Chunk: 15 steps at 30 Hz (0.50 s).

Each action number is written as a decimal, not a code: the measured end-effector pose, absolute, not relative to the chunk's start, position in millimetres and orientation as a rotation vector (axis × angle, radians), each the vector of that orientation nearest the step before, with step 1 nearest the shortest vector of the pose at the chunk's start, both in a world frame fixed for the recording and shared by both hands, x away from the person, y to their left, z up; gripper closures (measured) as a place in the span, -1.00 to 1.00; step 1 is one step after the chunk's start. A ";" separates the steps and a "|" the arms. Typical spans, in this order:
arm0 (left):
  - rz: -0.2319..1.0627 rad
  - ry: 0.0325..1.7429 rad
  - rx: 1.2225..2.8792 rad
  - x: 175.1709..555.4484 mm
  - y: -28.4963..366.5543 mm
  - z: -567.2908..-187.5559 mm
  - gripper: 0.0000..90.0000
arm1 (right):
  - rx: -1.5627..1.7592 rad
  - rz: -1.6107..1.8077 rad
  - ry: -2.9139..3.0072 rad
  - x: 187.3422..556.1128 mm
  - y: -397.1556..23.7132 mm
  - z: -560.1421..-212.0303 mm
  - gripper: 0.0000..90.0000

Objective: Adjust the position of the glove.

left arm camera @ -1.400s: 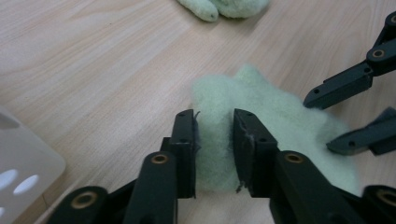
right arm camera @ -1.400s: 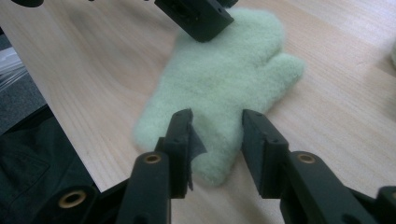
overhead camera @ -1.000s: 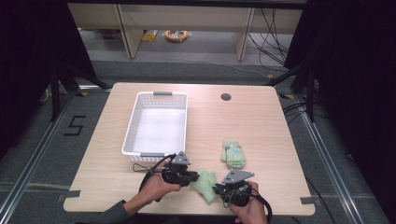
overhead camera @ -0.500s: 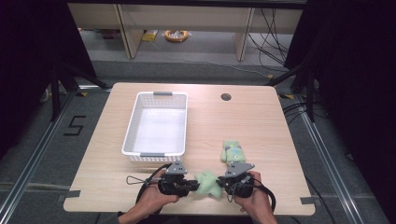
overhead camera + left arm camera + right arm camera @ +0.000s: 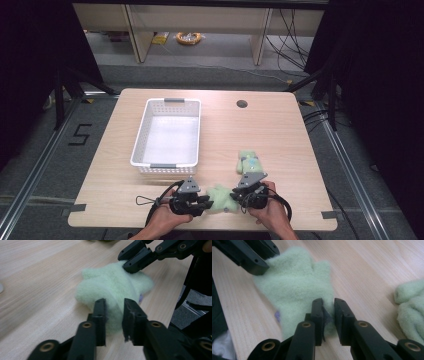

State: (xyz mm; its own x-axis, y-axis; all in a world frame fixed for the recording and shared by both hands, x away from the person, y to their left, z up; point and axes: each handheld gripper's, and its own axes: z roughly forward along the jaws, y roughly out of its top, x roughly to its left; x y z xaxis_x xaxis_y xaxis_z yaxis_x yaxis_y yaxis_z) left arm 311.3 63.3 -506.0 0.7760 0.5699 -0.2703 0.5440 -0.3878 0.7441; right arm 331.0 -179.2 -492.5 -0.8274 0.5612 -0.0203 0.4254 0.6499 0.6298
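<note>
Between both pairs of fingers lies the pale green sock (image 5: 218, 196), flat on the table (image 5: 280, 130). The left gripper (image 5: 114, 315) pinches one edge, the right gripper (image 5: 328, 312) the opposite edge, both sets of jaws having just eased slightly apart.

Two green cloths (image 5: 220, 196) (image 5: 249, 161) — one basket (image 5: 170, 166)

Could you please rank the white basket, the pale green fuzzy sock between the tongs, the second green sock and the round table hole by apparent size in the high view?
1. White basket
2. Pale green fuzzy sock and second green sock: look alike
3. Round table hole
</note>
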 end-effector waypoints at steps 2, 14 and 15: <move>0.055 0.803 2.096 311.2 64.7 -505.3 0.46 | 0.814 0.941 2.645 331.8 -180.2 -493.5 0.69; 0.072 0.866 2.059 305.8 75.4 -496.9 -0.18 | 0.864 1.001 2.572 333.3 -197.4 -478.0 0.26; 0.072 0.866 2.059 305.8 75.4 -496.9 -0.21 | 0.864 1.001 2.572 333.3 -197.4 -478.0 0.26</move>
State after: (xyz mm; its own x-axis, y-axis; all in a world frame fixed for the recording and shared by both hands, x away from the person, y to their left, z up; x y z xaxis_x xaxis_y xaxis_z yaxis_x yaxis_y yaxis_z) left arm 305.8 75.4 -496.9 0.7555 0.6025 -0.2572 0.5516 -0.3733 0.7459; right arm 333.3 -197.4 -478.0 -0.7932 0.6087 -0.0160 0.4378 0.5884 0.6798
